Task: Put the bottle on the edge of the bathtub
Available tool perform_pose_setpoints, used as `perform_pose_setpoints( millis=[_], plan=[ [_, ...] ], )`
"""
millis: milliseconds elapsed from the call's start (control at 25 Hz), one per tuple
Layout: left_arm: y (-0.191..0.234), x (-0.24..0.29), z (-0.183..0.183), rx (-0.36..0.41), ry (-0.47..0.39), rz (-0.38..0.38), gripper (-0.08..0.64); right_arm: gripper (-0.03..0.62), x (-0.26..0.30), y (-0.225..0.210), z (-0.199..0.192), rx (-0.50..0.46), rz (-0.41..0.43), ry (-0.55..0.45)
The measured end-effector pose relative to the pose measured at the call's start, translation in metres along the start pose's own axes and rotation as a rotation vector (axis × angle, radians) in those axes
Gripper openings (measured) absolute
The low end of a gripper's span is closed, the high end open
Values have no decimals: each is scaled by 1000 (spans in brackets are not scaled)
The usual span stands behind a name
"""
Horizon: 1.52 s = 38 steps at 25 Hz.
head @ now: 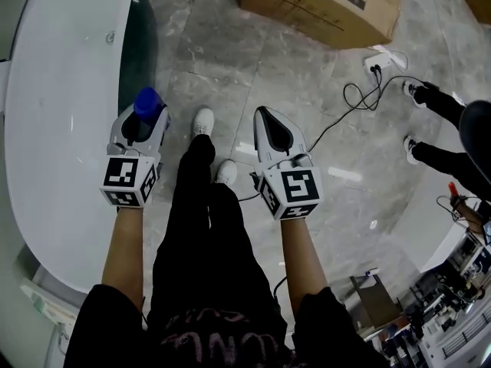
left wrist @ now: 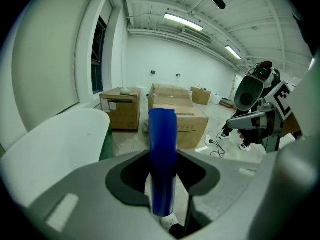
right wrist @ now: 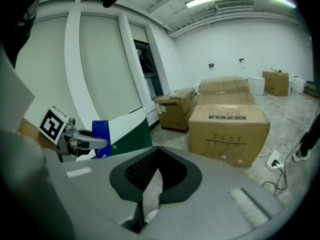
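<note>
In the head view I've got the left gripper [head: 140, 129] clamped on the blue bottle [head: 148, 102], its cap poking out above the jaws, right at the right-hand edge of the white bathtub [head: 73, 129]. The right gripper [head: 270, 125] hangs over the stone floor on the far side of my legs, well apart from the tub, so the left hand is clearly the one for this. Over to the left gripper view: the bottle stands upright between the jaws, long axis vertical, pinched at its lower part, and the tub's pale rim lies low to the left of it, so by my reading I need a short carry leftward and then a set-down. Cardboard boxes [left wrist: 175, 115] sit beyond on the floor. Now the right gripper view: its jaws are drawn together with nothing between them, only a sliver of floor showing, and off to the left I can see the bottle held just beside the tub's edge.
</note>
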<state>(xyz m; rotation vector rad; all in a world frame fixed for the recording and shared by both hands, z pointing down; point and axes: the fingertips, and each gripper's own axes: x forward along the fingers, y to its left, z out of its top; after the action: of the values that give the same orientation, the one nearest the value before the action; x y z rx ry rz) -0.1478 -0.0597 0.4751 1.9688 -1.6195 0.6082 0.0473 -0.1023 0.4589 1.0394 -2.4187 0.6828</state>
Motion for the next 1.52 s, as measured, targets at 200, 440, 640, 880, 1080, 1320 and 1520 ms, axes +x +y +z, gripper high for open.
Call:
perform_pose_setpoints(
  millis=[200,440,640,880,1080,1320,1520],
  plan=[
    [12,26,-40,-30,34,17,158,14,25,-7,-40,-17,31,56],
    [20,61,-75,-36,71,17,158,15,64,-21,-67,-8,41,84],
    [33,85,-103,-43,78,20,158,17,100,-25,-87,-9,52,96],
    [53,114,-143,-38,100,32,158,18,141,-19,-125,-12,76,120],
    [66,137,-175,-16,110,29,158,18,169,-12,-163,-10,95,142],
    [76,158,-221,-27,128,40,158,20,196,-9,-202,-12,116,154],
    [80,178,-260,-32,153,33,158,20,217,-15,-234,-15,122,168]
  ],
)
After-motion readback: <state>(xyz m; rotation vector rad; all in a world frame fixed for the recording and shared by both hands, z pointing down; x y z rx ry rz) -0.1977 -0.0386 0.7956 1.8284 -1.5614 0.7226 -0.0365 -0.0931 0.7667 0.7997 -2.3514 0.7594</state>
